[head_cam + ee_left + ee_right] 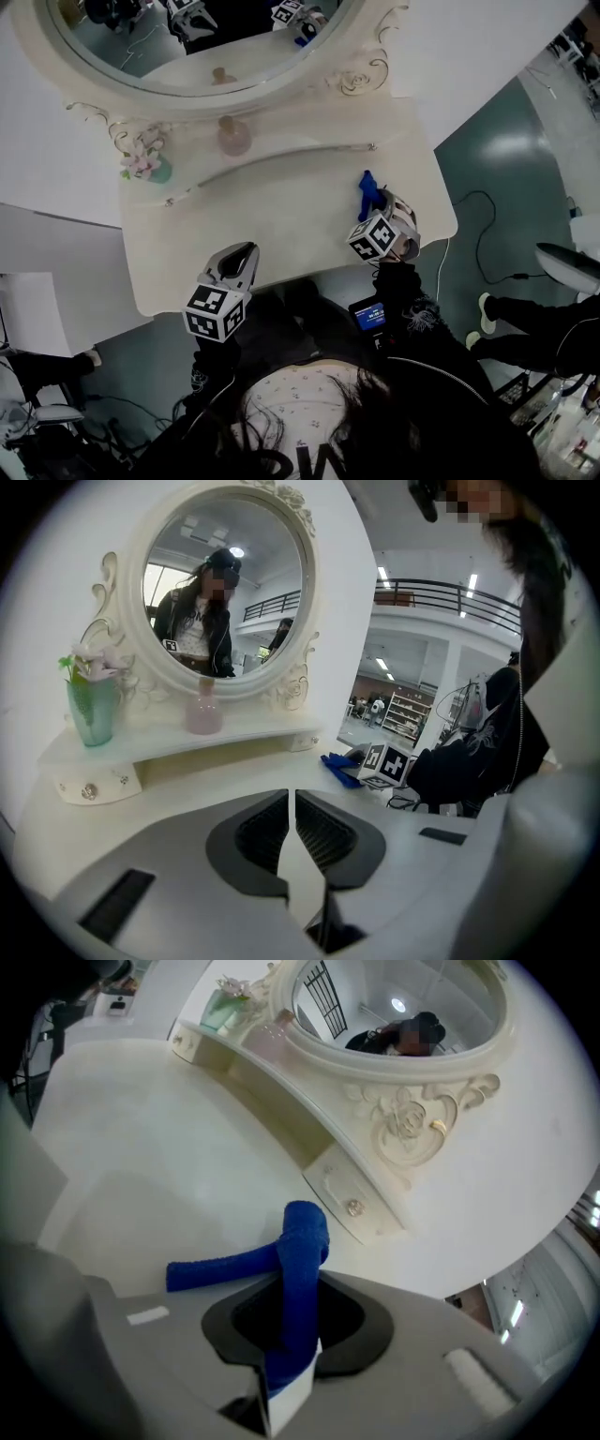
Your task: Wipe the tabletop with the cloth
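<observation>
Head view: the left gripper hangs over the near left edge of the cream-white tabletop. The right gripper is at the tabletop's right side, and the dark blue terry cloth pokes out of it toward the far side. A pink glass bottle stands on the far shelf.

Left gripper view: we note the jaws are together with only a thin slit between them, nothing held. The cloth shows far right.

Right gripper view: the jaws are clamped on the cloth, and one rolled end bends left. We cannot tell whether it touches the tabletop.
</observation>
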A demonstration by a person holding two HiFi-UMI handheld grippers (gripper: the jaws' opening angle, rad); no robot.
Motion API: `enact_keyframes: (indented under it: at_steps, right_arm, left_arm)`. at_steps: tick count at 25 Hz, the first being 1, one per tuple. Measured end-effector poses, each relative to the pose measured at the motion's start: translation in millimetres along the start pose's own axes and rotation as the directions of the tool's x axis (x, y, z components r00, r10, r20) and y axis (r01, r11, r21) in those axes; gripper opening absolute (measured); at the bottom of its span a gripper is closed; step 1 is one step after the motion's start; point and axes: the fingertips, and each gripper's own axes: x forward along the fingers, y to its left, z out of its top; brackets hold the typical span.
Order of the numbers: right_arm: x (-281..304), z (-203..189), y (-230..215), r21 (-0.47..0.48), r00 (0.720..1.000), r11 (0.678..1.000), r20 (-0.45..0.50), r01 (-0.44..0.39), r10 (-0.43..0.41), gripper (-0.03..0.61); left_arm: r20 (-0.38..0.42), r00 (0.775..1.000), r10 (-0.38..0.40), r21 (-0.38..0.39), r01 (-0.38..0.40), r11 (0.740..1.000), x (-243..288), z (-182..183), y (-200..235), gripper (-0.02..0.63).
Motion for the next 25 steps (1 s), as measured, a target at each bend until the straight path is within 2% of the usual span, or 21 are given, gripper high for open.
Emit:
enact_keyframes:
  at_steps: [7, 12, 14, 21, 25]
  right_arm:
    - [16.5, -83.5, -64.8, 0.089, 0.99, 0.994, -0.125, 0.07, -0.059, 0.071]
    - [26.7, -129.6, -101.8, -0.023, 0.969, 0.993, -0.215, 0.117, -0.12, 0.069]
    - [27.9, -143.1, -113.6, -0.038, 0.962, 0.991, -0.238, 0.13, -0.135, 0.069]
    - [30.2, -151.0, -122.8, -0.048, 0.95, 0.988, -0.27, 0.147, -0.155, 0.061]
    - [29.9, -149.4, -122.8, -0.036, 0.951, 0.991, -0.28, 0.129, -0.134, 0.072]
  left_arm:
    - [0.005, 1.0, -0.004, 0.019, 0.004, 1.0, 11.2, 8.8, -11.8, 0.002]
    - [0.002, 1.0, 0.015, 0.019, -0.015, 1.0, 6.6, 8.6, -14.0, 0.002]
    - [-0.004, 1.0, 0.029, 0.015, -0.029, 0.999, 2.3, 5.7, -12.2, 0.002]
    - [-0.011, 0.996, 0.085, -0.015, -0.086, 0.996, -19.2, -5.9, 1.5, 0.002]
    - [-0.009, 0.995, 0.094, -0.023, -0.095, 0.995, -29.3, -11.5, 5.0, 0.002]
